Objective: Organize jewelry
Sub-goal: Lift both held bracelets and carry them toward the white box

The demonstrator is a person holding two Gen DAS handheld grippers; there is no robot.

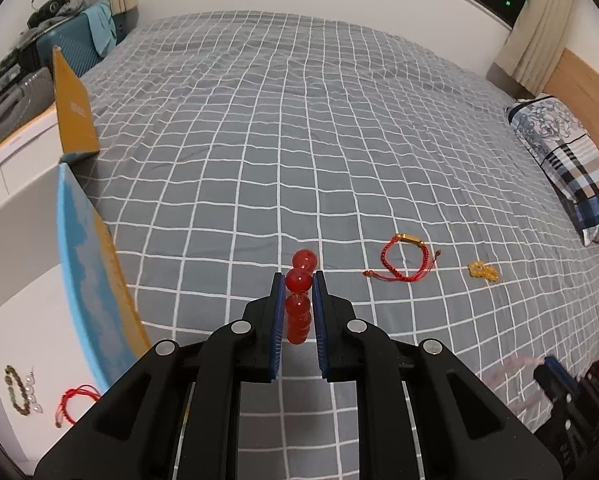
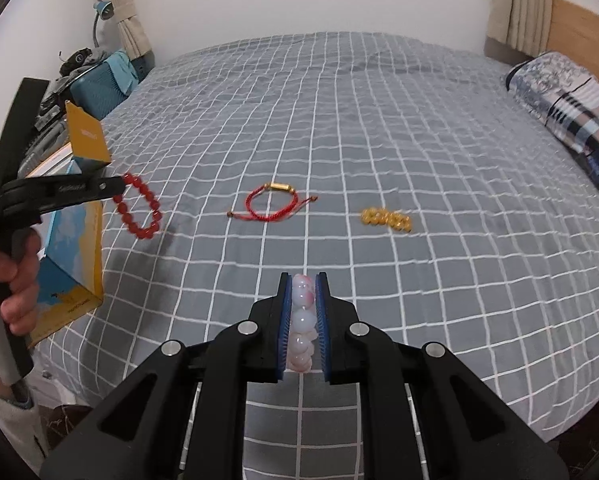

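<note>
My left gripper (image 1: 299, 280) is shut on a red bead bracelet (image 1: 299, 300) and holds it above the bed; in the right wrist view the bracelet (image 2: 139, 212) hangs from that gripper (image 2: 117, 186) beside the open box (image 2: 73, 236). My right gripper (image 2: 302, 282) is shut on a pale pink-white bead bracelet (image 2: 302, 320) above the bed's near edge. A red cord bracelet with a gold tube (image 1: 405, 258) (image 2: 273, 202) and a yellow bead bracelet (image 1: 484, 271) (image 2: 385, 218) lie on the grey checked bedspread (image 1: 299, 140).
The open blue-and-yellow box (image 1: 87, 272) stands at the bed's left edge with its flap (image 1: 73, 108) up. Inside it lie a green-brown bead bracelet (image 1: 17, 390), a pearl one (image 1: 33, 392) and a red cord (image 1: 75, 400). A pillow (image 1: 567, 160) lies at the right.
</note>
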